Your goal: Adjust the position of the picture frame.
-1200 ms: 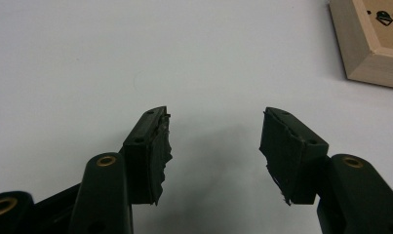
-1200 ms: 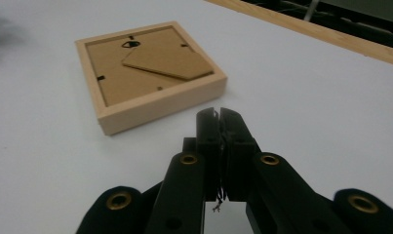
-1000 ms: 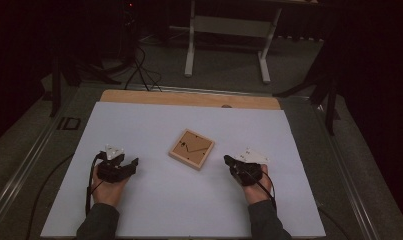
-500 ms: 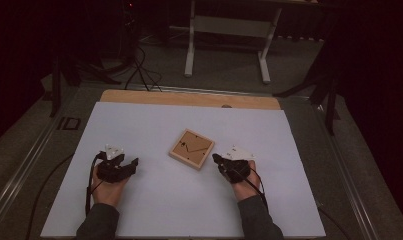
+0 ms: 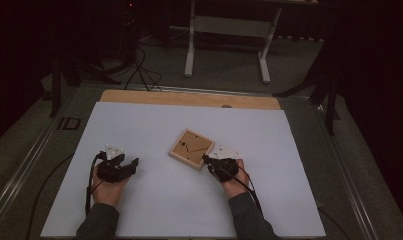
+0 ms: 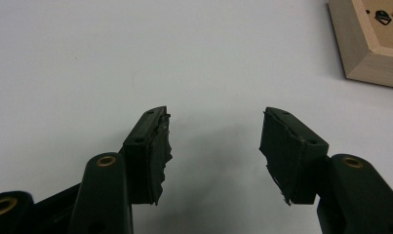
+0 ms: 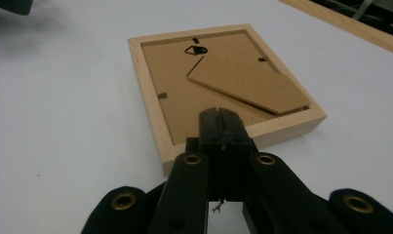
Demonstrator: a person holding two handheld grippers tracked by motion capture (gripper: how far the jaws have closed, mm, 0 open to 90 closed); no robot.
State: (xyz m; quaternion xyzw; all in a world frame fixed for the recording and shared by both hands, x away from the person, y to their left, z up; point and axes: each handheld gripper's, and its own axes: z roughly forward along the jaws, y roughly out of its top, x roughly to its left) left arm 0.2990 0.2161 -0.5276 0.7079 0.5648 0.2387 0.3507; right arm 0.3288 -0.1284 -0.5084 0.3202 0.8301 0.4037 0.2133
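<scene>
At the centre of the high view, a square picture frame (image 5: 191, 148) of pale wood lies back-up on the smooth white sheet (image 5: 154, 200) covering the bench — brown fibreboard backing, a flat angular stand and a small black hanger. The right gripper (image 5: 207, 160), matte black, sits at the frame's lower right edge, its jaws pressed together and empty, tips over the wooden rim. At lower left, the left gripper (image 5: 135, 165) rests with jaws spread wide, nothing between the ragged-edged pads (image 6: 161, 146) — well apart from the frame.
</scene>
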